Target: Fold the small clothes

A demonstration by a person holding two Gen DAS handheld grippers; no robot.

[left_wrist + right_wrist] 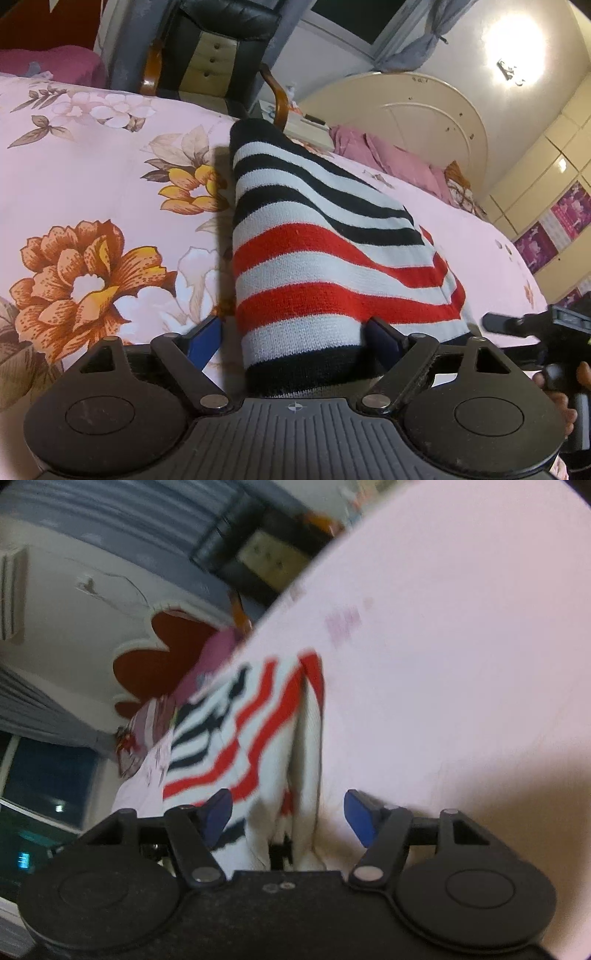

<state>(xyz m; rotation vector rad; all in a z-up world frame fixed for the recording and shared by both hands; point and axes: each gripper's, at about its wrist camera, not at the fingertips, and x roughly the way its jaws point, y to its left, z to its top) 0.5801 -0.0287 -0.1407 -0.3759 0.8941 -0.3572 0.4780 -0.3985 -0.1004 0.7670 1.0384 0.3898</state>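
A striped knitted garment [314, 251], white with red and black bands, lies on the pink floral bedsheet [92, 166]. In the left wrist view its near hem sits between the blue pads of my left gripper [295, 332], whose jaws stand wide apart around the cloth. The right gripper shows at that view's right edge [517, 325]. In the blurred, tilted right wrist view the same garment [240, 731] reaches between the fingers of my right gripper [288, 812], which are also spread wide, not pinching it.
A black chair [221, 48] stands beyond the bed's far edge. Pink pillows [388, 155] lie by a cream rounded headboard [424, 110] at the right. A window [44, 775] and grey curtains show in the right wrist view.
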